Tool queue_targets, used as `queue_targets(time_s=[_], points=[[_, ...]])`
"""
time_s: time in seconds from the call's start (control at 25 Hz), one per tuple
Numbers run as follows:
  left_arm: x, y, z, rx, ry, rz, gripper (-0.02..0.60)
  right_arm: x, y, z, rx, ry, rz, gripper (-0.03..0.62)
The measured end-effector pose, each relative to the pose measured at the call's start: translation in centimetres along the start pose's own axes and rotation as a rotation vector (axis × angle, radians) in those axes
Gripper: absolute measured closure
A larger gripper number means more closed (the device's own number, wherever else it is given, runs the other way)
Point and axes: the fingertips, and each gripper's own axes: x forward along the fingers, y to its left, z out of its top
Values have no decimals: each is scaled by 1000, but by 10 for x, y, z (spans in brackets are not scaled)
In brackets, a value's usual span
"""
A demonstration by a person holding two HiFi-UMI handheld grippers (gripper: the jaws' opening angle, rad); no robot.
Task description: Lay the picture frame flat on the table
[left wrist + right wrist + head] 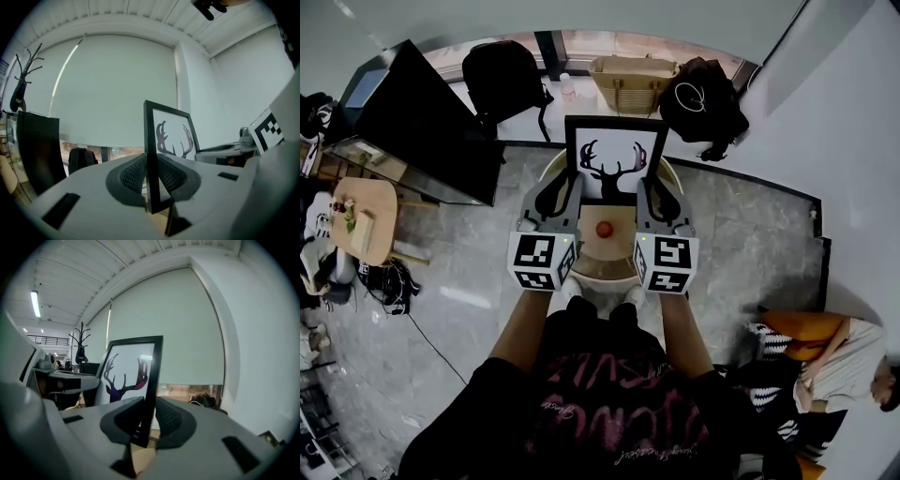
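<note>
A black picture frame [615, 159] with a deer-head silhouette stands upright over the far side of a small round wooden table [609, 270]. My left gripper [563, 201] is shut on the frame's left edge, and my right gripper [649, 201] is shut on its right edge. In the left gripper view the frame [164, 136] rises edge-on between the ribbed pads of the left gripper [152, 177]. The right gripper view shows the frame [133, 376] tilted slightly left, its black edge pinched by the right gripper [148, 420].
A small red round object [605, 229] lies on the table between the grippers. Beyond the table are a black backpack [502, 80], a woven bag [630, 82] and a dark bag [703, 101]. A large black screen [417, 122] stands left. A person [834, 361] sits at lower right.
</note>
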Motion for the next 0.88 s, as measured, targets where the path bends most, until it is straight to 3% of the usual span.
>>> queue_targets(time_s=[0.88], points=[[35,24,-101,-109,223,28,509,50,-1,-95,50,247,43,511]])
